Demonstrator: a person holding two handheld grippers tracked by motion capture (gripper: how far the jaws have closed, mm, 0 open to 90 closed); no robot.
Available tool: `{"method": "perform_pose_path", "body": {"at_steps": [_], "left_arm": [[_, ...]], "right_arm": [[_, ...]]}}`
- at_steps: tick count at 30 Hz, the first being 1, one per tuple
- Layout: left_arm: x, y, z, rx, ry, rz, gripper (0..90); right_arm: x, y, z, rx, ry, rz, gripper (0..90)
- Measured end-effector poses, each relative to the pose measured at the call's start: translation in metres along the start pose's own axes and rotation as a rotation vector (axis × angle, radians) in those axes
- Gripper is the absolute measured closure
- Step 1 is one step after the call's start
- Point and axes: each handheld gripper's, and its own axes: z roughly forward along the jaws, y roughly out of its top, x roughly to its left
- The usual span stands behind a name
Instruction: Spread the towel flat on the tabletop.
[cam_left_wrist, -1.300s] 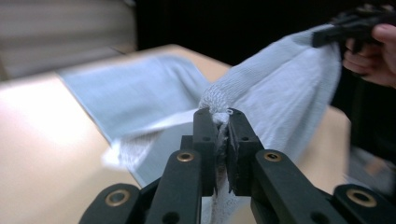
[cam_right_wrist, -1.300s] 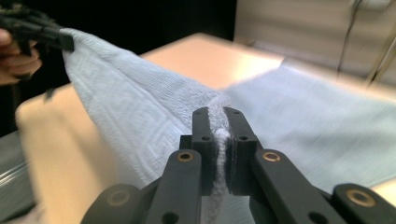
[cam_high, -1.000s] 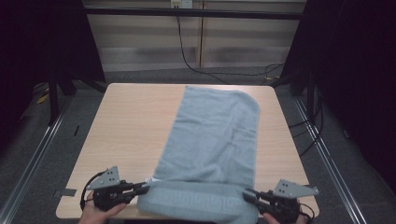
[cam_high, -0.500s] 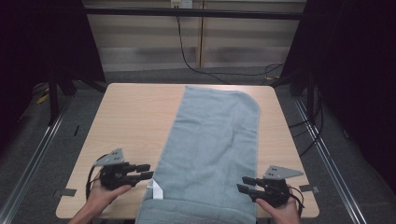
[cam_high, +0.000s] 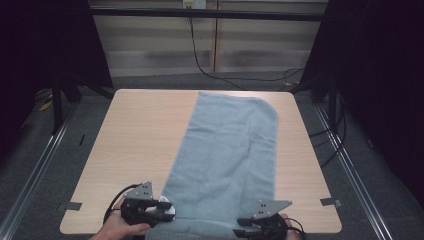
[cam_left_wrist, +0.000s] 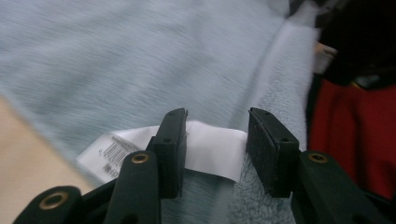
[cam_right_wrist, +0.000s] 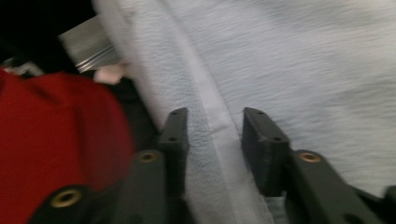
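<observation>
- While a light blue towel (cam_high: 227, 160) lies lengthwise down the middle of the wooden table (cam_high: 135, 140), its near end hangs over the table's front edge between the two grippers.
- At the towel's near left corner, the left gripper (cam_high: 162, 212) sits in the person's hand (cam_high: 117, 229).
- Seen in the left gripper view, its fingers (cam_left_wrist: 170, 149) are spread apart, with the towel's white care label (cam_left_wrist: 210, 147) lying in the gap between them, unpinched.
- At the near right corner, the right gripper (cam_high: 245, 231) rests low beside the towel.
- Seen in the right gripper view, its fingers (cam_right_wrist: 261, 149) are also spread, straddling the towel's stitched hem (cam_right_wrist: 215, 140) without closing on it.
- Red fabric (cam_right_wrist: 56, 140) shows beyond the towel's edge in both gripper views.
</observation>
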Motion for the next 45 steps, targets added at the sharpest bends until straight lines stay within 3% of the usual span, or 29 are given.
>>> {"method": "perform_pose_path", "body": {"at_steps": [3, 5, 6, 7, 8, 11, 13, 14, 17, 18, 19, 20, 22, 26, 29, 31, 32, 33, 34, 36, 37, 38, 40, 41, 42, 43, 44, 45], "left_arm": [[-0.003, -0.001, -0.004, -0.030, -0.011, -0.006, 57.1], [0.005, 0.004, -0.007, -0.065, 0.029, -0.030, 56.8], [0.005, 0.004, -0.007, -0.065, 0.029, -0.030, 56.6], [0.019, 0.011, -0.006, -0.085, 0.059, -0.060, 56.6], [0.019, 0.011, -0.006, -0.085, 0.059, -0.060, 56.5], [0.040, 0.026, 0.002, -0.083, 0.112, -0.082, 55.4], [0.053, 0.037, 0.009, -0.074, 0.138, -0.074, 54.9], [0.065, 0.045, 0.017, -0.085, 0.170, -0.102, 54.1], [0.070, 0.049, 0.026, -0.058, 0.190, -0.096, 54.6], [0.071, 0.047, 0.030, -0.027, 0.199, -0.088, 55.2], [0.068, 0.039, 0.033, -0.008, 0.216, -0.055, 57.0], [0.068, 0.039, 0.033, -0.008, 0.216, -0.055, 57.1], [0.053, 0.031, 0.025, 0.030, 0.233, -0.023, 59.8], [0.028, 0.008, 0.010, 0.028, 0.225, 0.015, 65.0], [0.025, 0.002, 0.005, 0.009, 0.233, -0.004, 70.2], [0.031, 0.004, 0.005, 0.006, 0.217, -0.021, 71.2], [0.040, 0.007, 0.007, -0.013, 0.206, -0.063, 70.9], [0.040, 0.007, 0.007, -0.013, 0.206, -0.063, 68.6], [0.050, 0.012, 0.009, -0.035, 0.194, -0.094, 64.2], [0.062, 0.021, 0.011, -0.050, 0.228, -0.105, 62.2], [0.062, 0.021, 0.011, -0.050, 0.228, -0.105, 60.8], [0.078, 0.031, 0.012, -0.084, 0.212, -0.155, 60.3], [0.084, 0.037, 0.013, -0.084, 0.224, -0.153, 57.1], [0.093, 0.047, 0.017, -0.094, 0.254, -0.146, 55.5], [0.096, 0.049, 0.020, -0.097, 0.299, -0.136, 54.1], [0.100, 0.049, 0.023, -0.100, 0.317, -0.148, 53.4], [0.103, 0.046, 0.027, -0.071, 0.300, -0.158, 52.6], [0.103, 0.043, 0.029, -0.072, 0.311, -0.124, 53.1]], "right_arm": [[0.006, -0.003, -0.006, -0.021, 0.010, 0.000, 65.6], [0.003, 0.000, -0.013, -0.063, -0.015, 0.010, 66.3], [-0.001, 0.002, -0.016, -0.077, -0.036, 0.017, 66.2], [-0.006, 0.004, -0.018, -0.088, -0.057, 0.027, 65.8], [-0.006, 0.004, -0.018, -0.088, -0.057, 0.027, 65.8], [-0.038, 0.011, -0.019, -0.107, -0.118, 0.075, 62.6], [-0.046, 0.014, -0.018, -0.108, -0.127, 0.083, 61.5], [-0.062, 0.019, -0.017, -0.117, -0.163, 0.104, 60.4], [-0.075, 0.025, -0.017, -0.126, -0.196, 0.106, 59.4], [-0.080, 0.027, -0.017, -0.129, -0.207, 0.114, 58.7], [-0.090, 0.030, -0.014, -0.122, -0.242, 0.118, 58.2], [-0.090, 0.030, -0.014, -0.122, -0.242, 0.118, 58.2], [-0.099, 0.031, -0.009, -0.107, -0.273, 0.131, 57.2], [-0.097, 0.029, -0.004, -0.070, -0.283, 0.125, 54.0], [-0.096, 0.028, 0.005, -0.019, -0.287, 0.123, 52.5], [-0.097, 0.028, 0.007, -0.027, -0.289, 0.113, 52.4], [-0.100, 0.032, 0.009, -0.026, -0.284, 0.122, 52.3], [-0.102, 0.033, 0.009, -0.023, -0.285, 0.122, 52.3], [-0.103, 0.034, 0.011, -0.028, -0.286, 0.121, 52.3], [-0.104, 0.036, 0.013, -0.026, -0.290, 0.106, 52.5], [-0.103, 0.037, 0.013, -0.014, -0.295, 0.098, 52.9], [-0.103, 0.038, 0.014, -0.016, -0.300, 0.093, 53.5], [-0.102, 0.038, 0.015, -0.011, -0.316, 0.069, 58.3], [-0.102, 0.038, 0.016, -0.011, -0.322, 0.058, 60.0], [-0.103, 0.038, 0.015, -0.011, -0.324, 0.059, 63.0], [-0.103, 0.038, 0.015, -0.014, -0.327, 0.062, 66.0], [-0.104, 0.037, 0.014, -0.010, -0.330, 0.064, 68.2], [-0.105, 0.037, 0.014, -0.012, -0.328, 0.070, 71.2]]}}
